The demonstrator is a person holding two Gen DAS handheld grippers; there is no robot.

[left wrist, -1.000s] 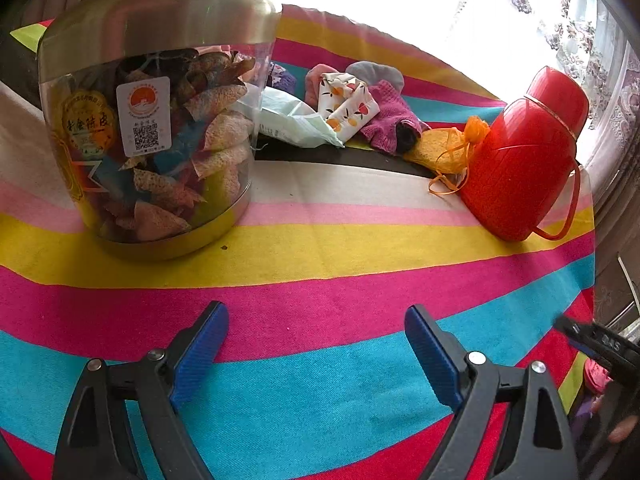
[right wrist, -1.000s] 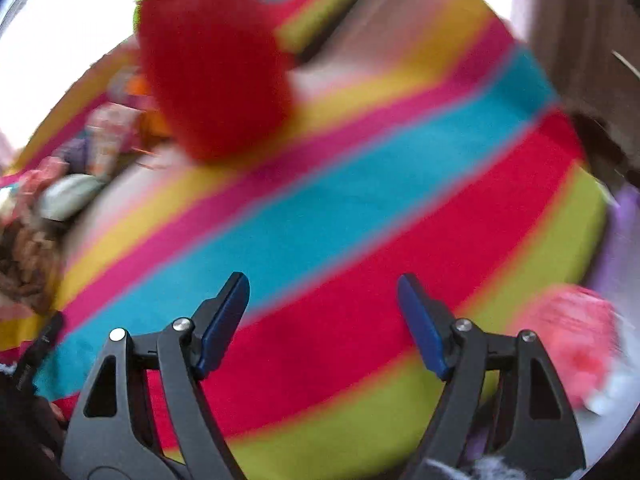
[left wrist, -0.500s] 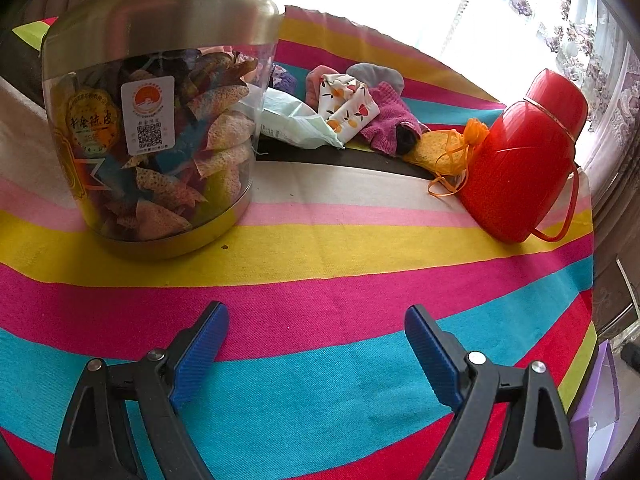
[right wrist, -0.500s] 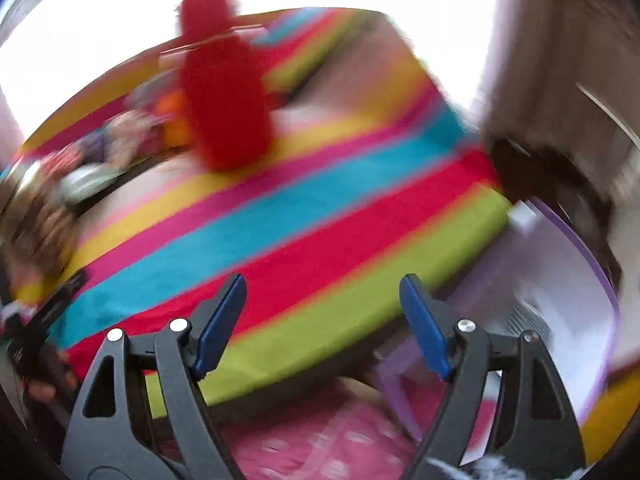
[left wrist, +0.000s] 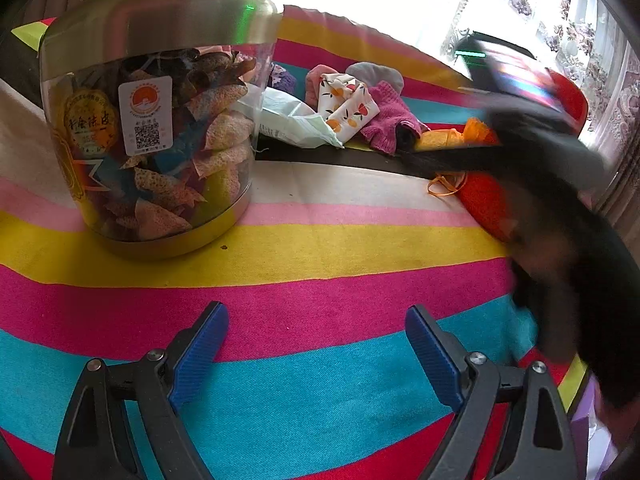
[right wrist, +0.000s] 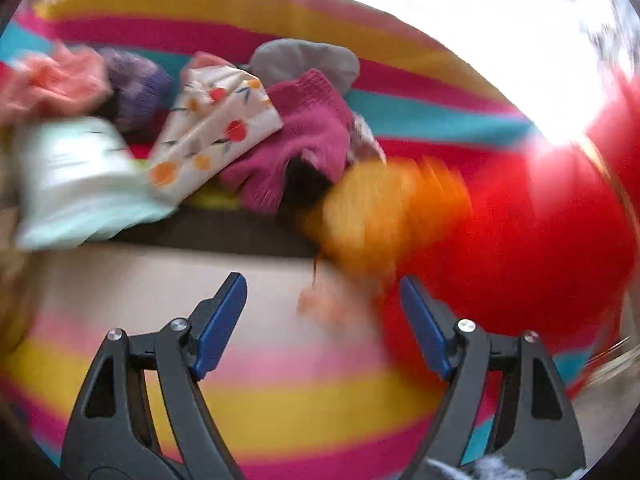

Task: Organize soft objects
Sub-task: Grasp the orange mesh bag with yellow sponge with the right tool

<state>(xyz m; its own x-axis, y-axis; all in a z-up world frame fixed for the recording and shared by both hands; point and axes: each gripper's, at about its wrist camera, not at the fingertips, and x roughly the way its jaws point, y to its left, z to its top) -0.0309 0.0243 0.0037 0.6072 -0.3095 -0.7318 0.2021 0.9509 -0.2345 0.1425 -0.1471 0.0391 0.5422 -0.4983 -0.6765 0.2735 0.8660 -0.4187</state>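
A heap of soft things lies at the far side of the striped cloth: a floral white cloth (left wrist: 348, 110) (right wrist: 216, 136), a magenta knit glove (left wrist: 390, 118) (right wrist: 304, 148), a grey piece (right wrist: 306, 60), a purple knit (right wrist: 134, 84), a pale green packet (left wrist: 292, 122) (right wrist: 80, 184) and a yellow-orange mesh pouch (left wrist: 448, 138) (right wrist: 384, 212). My left gripper (left wrist: 316, 344) is open and empty over the near stripes. My right gripper (right wrist: 322, 320) is open and empty, just short of the pouch; in the left wrist view it shows as a dark blur (left wrist: 560, 200).
A big clear jar with a metal lid (left wrist: 156, 120), full of dried peel, stands at the left. A red flask (right wrist: 540, 232) stands at the right beside the pouch. The striped tablecloth (left wrist: 320, 248) ends at the right, near a curtain (left wrist: 580, 36).
My right gripper has swung from the table's right edge back over the table toward the heap and now crosses the left wrist view. My left gripper has stayed still.
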